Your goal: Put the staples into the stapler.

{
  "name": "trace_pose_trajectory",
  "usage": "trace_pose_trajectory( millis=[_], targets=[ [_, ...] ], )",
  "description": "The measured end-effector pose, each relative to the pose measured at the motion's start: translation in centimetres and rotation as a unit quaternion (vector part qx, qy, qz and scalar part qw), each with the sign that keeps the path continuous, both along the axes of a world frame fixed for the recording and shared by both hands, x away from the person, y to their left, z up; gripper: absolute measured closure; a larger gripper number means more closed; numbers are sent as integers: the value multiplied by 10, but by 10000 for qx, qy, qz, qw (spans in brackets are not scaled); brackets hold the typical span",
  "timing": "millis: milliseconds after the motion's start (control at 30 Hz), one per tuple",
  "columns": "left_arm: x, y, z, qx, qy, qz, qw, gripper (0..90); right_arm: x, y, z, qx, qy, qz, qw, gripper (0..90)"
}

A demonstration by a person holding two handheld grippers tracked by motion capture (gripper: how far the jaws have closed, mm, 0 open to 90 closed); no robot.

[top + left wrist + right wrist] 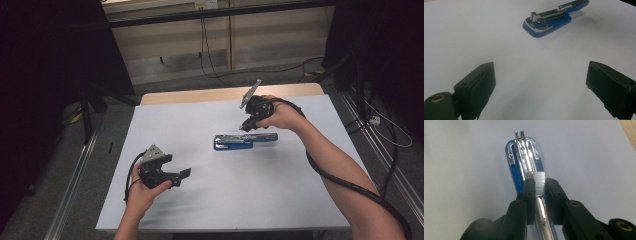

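Right hand-held gripper (539, 185) was clenched on a small white strip of staples (539, 180), directly over the opened blue stapler (244, 140) w/ its magazine channel exposed. Stapler lay mid-table (200, 200), long axis running left-right in the high view, right hand nearer. Left hand-held gripper (182, 173) hung released, well apart, nothing btw its jaws.

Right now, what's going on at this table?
A person is working on an opened blue stapler lying on the white table. The right tongs are closed on a small white block, seemingly a strip of staples, held over the stapler's metal channel. The left tongs hover open off to the side, holding nothing.
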State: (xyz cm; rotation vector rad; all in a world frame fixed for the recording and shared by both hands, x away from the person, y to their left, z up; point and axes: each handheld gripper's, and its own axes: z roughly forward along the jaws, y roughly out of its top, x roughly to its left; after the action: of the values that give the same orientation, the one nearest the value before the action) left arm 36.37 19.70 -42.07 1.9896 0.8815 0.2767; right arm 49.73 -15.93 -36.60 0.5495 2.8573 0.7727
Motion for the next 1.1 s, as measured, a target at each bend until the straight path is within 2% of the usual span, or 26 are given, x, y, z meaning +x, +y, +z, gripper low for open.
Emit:
trace_pose_trajectory(
  millis=[667,700,1100],
  targets=[
    [1,0,-2,65,39,-26,10000,90,8,8,1,-9,-35,320,9995,790],
    [0,0,-2,43,36,-19,10000,90,9,10,0,-24,-43,391,9992,790],
    [1,0,-3,55,35,-12,10000,90,14,18,-5,-45,-32,509,9987,790]
  ],
)
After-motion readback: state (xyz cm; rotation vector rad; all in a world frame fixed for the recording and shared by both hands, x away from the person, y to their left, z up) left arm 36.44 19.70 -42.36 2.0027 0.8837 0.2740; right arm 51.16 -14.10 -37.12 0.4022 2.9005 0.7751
